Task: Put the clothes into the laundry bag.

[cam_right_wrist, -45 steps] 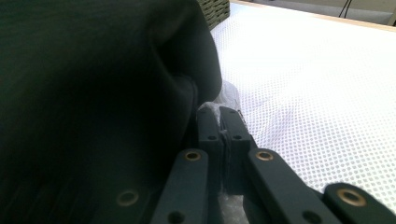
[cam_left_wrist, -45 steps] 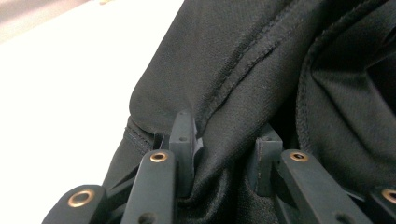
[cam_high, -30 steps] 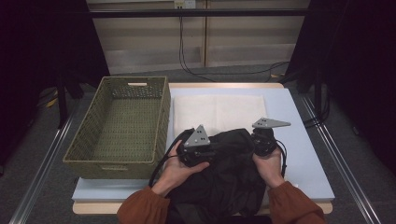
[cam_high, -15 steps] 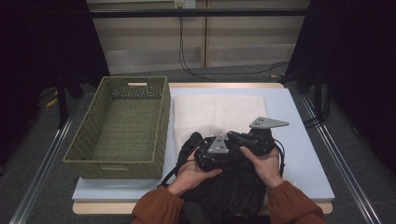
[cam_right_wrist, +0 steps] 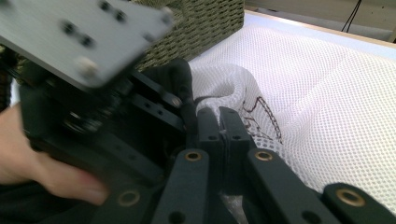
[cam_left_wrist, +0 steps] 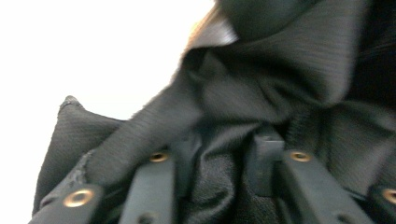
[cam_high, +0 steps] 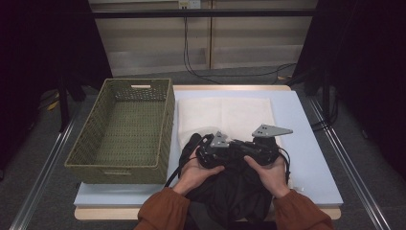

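A black garment [cam_high: 230, 191] lies bunched at the table's front, partly on a white mesh bag [cam_high: 225, 112]. My left gripper [cam_high: 225, 154] is down in the cloth. In the left gripper view its jaws [cam_left_wrist: 212, 149] stand apart with black fabric [cam_left_wrist: 261, 84] loose between them, and they have just been opening. My right gripper [cam_high: 238, 145] sits close beside it, pointing toward the basket. In the right gripper view its jaws [cam_right_wrist: 218, 116] are pressed together at the bag's raised lip [cam_right_wrist: 224, 79], apparently pinching the mesh. The other gripper's grey plate [cam_right_wrist: 79, 37] looms at the left of that view.
A deep woven basket [cam_high: 124, 129] stands on the table's left side, touching the mesh bag's left edge. The light blue tabletop [cam_high: 311, 158] shows at the right. Cables [cam_high: 191, 52] and metal rails lie on the floor beyond and beside the table.
My left hand has moved right and down, closing up on the right gripper over the black garment. The right hand has stayed where it was.
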`<state>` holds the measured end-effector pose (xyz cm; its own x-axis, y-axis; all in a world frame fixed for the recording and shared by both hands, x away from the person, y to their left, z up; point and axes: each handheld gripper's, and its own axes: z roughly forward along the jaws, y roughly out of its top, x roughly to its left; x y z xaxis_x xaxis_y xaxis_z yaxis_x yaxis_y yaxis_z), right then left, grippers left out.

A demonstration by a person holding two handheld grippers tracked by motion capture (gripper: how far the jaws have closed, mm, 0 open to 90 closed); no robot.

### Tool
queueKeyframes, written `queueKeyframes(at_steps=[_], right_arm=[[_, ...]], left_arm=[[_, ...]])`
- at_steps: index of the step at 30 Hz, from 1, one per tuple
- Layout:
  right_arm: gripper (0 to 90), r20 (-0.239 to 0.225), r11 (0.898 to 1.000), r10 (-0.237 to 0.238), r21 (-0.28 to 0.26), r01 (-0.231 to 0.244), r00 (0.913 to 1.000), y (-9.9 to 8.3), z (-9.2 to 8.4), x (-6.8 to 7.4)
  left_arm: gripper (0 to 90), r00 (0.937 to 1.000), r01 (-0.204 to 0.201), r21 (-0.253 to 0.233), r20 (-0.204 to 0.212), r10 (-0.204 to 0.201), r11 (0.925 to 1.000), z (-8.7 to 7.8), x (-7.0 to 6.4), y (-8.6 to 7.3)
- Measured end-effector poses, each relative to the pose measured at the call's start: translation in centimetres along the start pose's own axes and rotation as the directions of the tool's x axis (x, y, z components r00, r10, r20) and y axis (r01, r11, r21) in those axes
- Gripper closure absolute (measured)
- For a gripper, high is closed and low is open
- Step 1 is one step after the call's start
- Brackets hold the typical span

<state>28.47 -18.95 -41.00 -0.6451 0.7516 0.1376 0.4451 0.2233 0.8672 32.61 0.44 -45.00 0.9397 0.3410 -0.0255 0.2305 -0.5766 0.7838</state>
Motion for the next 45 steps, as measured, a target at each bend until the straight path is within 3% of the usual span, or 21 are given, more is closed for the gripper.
queueKeyframes(at_steps=[5,9,12,17,19,21,24,25,27,29,31,32,36,39,40,42,45], right_arm=[[89.5,-0.001,1.000,0.008,0.005,-0.008,1.0000,-0.3,0.1,-0.4],[89.5,-0.001,1.000,0.019,0.006,-0.019,0.9998,-0.4,0.1,-0.6],[89.5,-0.002,1.000,0.018,0.007,-0.018,0.9998,-0.4,0.2,-0.7],[89.5,-0.003,1.000,0.020,0.006,-0.020,0.9998,-0.5,0.1,-0.9],[89.5,-0.007,1.000,0.021,0.007,-0.021,0.9998,-0.5,0.1,-0.9],[89.4,-0.004,1.000,0.022,0.010,-0.022,0.9998,-0.6,0.2,-0.9],[89.4,-0.005,1.000,0.019,0.010,-0.019,0.9998,-0.6,0.2,-0.9],[89.5,-0.004,1.000,0.020,0.011,-0.020,0.9998,-0.6,0.3,-0.9],[89.4,-0.002,1.000,0.019,0.014,-0.019,0.9998,-0.6,0.4,-0.8],[89.4,0.001,1.000,0.021,0.013,-0.021,0.9998,-0.5,0.4,-0.7],[89.4,0.001,1.000,0.024,0.010,-0.024,0.9997,-0.4,0.5,-0.8],[89.4,0.004,1.000,0.027,0.007,-0.027,0.9996,-0.4,0.5,-0.8],[89.4,0.008,0.999,0.040,-0.005,-0.040,0.9992,-0.3,0.5,-1.0],[89.4,0.012,0.999,0.049,-0.013,-0.048,0.9987,-0.3,0.5,-1.2],[89.4,0.011,0.998,0.056,-0.015,-0.056,0.9984,-0.2,0.5,-1.2],[89.4,0.013,0.998,0.059,-0.019,-0.059,0.9982,-0.2,0.6,-1.2],[89.3,0.011,0.998,0.055,-0.019,-0.055,0.9984,-0.1,0.7,-1.1]], left_arm=[[46.4,0.9999,-0.007,-0.041,-0.011,0.007,0.9992,-2.7,-0.6,0.0],[32.7,0.9989,0.033,-0.078,-0.030,-0.036,0.9964,-4.9,-0.5,-0.3],[23.1,0.9986,0.028,-0.040,-0.044,-0.030,0.9988,-5.6,-0.8,-1.0],[21.6,0.9975,0.023,0.002,-0.067,-0.022,0.9997,-5.5,-0.8,-2.7],[20.4,0.9972,0.046,-0.009,-0.058,-0.046,0.9989,-5.1,-0.5,-3.4],[17.8,0.9977,0.041,-0.019,-0.052,-0.042,0.9990,-4.5,-0.5,-3.6],[16.5,0.9977,0.047,0.024,-0.051,-0.045,0.9986,-3.4,-0.3,-3.7],[20.2,0.9979,0.049,0.036,-0.045,-0.047,0.9982,-3.0,-0.3,-3.8],[42.0,0.9984,0.013,0.086,-0.056,-0.008,0.9962,-2.8,-0.2,-3.9],[59.4,0.9991,0.025,0.064,-0.035,-0.022,0.9977,-3.0,0.2,-4.0],[70.1,0.9992,0.021,0.052,-0.035,-0.019,0.9984,-3.0,-0.1,-3.8],[72.3,0.9992,0.015,0.068,-0.037,-0.012,0.9976,-3.1,-0.2,-3.5],[75.2,0.9986,0.053,0.000,0.000,-0.053,0.9986,-4.0,-0.2,-2.8],[75.7,0.9998,0.015,-0.021,0.012,-0.014,0.9997,-4.5,-0.9,-1.8],[75.8,0.9992,0.027,-0.049,0.030,-0.025,0.9985,-4.7,-1.2,-1.4],[76.0,0.9993,0.003,-0.058,0.038,-0.001,0.9983,-4.9,-1.7,-0.4],[76.0,0.9967,0.018,-0.093,0.080,-0.011,0.9955,-4.3,-2.1,0.6]])
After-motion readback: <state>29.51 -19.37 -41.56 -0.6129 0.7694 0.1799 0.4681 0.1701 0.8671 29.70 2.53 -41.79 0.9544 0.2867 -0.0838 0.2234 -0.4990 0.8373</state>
